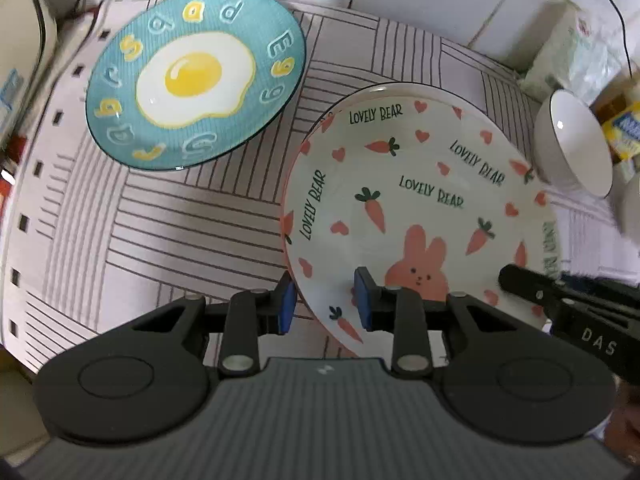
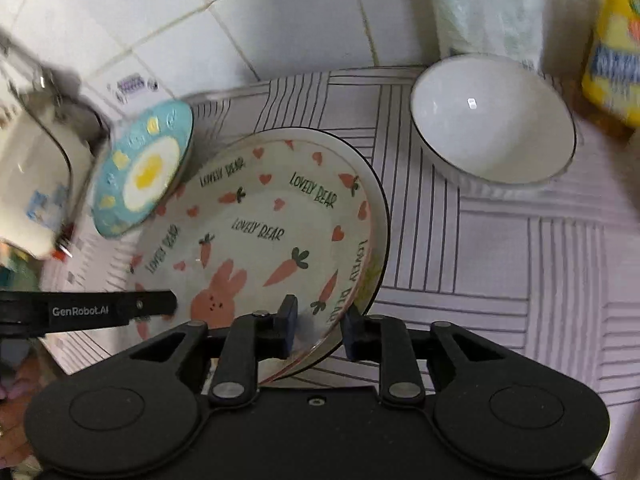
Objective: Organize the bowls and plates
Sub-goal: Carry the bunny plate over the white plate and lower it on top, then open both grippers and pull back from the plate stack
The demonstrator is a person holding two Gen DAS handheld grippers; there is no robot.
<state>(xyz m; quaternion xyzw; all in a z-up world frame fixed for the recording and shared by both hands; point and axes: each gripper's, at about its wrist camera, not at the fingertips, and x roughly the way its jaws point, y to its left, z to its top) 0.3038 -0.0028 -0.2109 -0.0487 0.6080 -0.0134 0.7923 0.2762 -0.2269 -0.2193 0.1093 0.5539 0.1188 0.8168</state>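
Both grippers pointed steeply down at the striped tablecloth, one at each side of the rabbit plate.

The left gripper straddled the plate's near-left rim: its outer blue pad sat outside the edge and the other pad over the plate's inside face. The jaws stood a little apart around the rim, with a visible gap at the inner pad, so the pads did not seem to press on it.

The right gripper straddled the near-right rim in the same way, one blue pad inside the plate and the other outside its dark edge. Its jaws were also slightly apart, with space showing between pads and rim; whether the outer pad touched, I could not tell. Each gripper's black finger showed at the edge of the other's view.

The rabbit plate, printed with carrots, hearts and "LOVELY BEAR", lay on the cloth between the two. Farther off, the blue fried-egg plate lay to its left, apparently near or over its rim. A white bowl stood upright on the right, apart from the plate. Beyond rose the white tiled wall.
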